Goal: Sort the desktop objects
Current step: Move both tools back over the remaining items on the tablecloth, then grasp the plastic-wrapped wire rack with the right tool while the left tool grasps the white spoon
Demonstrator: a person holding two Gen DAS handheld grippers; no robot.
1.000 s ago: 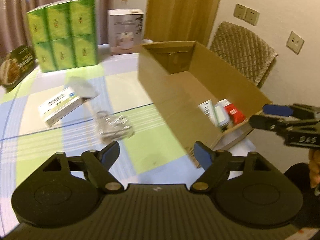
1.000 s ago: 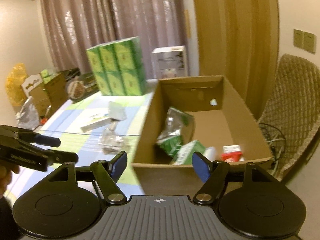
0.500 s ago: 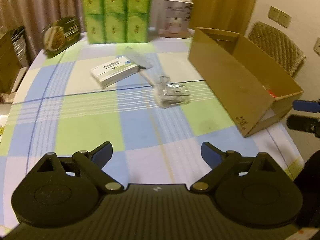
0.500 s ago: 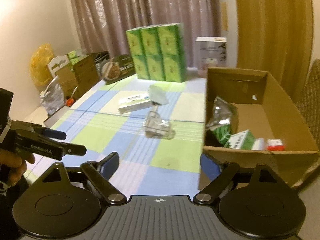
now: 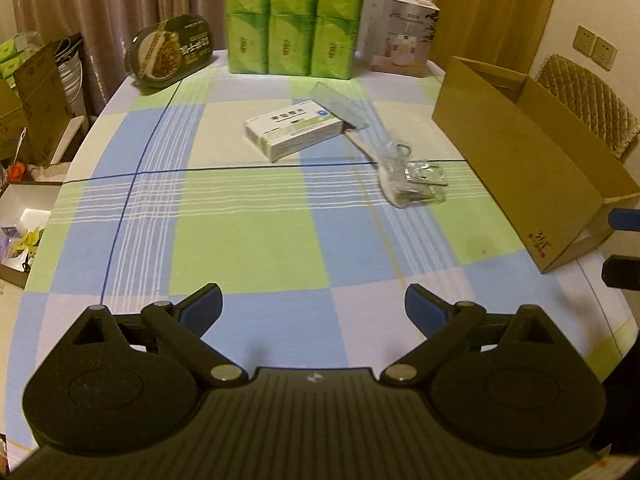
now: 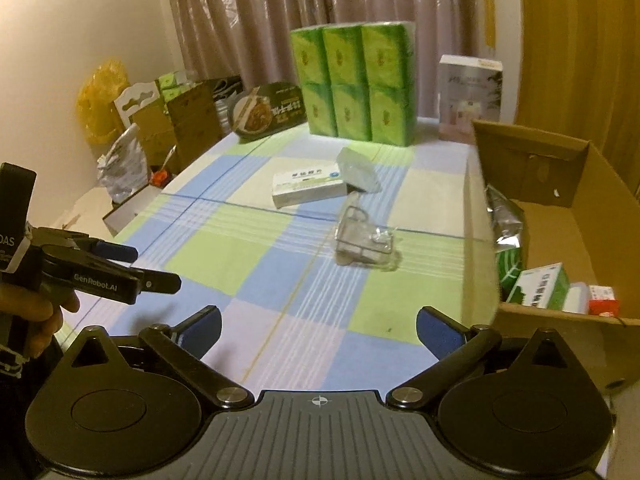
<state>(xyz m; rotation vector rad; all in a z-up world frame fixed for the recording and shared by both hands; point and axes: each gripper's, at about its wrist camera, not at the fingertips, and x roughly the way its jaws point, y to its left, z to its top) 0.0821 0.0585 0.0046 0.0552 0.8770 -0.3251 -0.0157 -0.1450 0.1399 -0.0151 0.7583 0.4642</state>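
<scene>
The left gripper (image 5: pixel 313 307) hangs with its jaws spread wide and nothing between them, above the near part of the checked tablecloth (image 5: pixel 248 240). The right gripper (image 6: pixel 319 328) is likewise wide apart and holds nothing, just beside the near corner of the cardboard box (image 6: pixel 560 320).

Taking that cardboard box as landmark: directly to its left, near its long side wall, lies a clear plastic bag with metal clips (image 5: pixel 414 184). Farther left and toward the far side rests a white and green medicine box (image 5: pixel 294 128), with a clear flat plastic packet (image 5: pixel 340 106) overlapping its end nearest the cardboard box.

Inside the cardboard box, the right wrist view shows a silvery foil pouch (image 6: pixel 506 216) against the left wall, a green and white carton (image 6: pixel 544 286) and a small red and white box (image 6: pixel 602 300) at the near wall.

Beyond the far end stand a white product box (image 6: pixel 470 100) and, left of it, stacked green tissue packs (image 6: pixel 352 84).
</scene>
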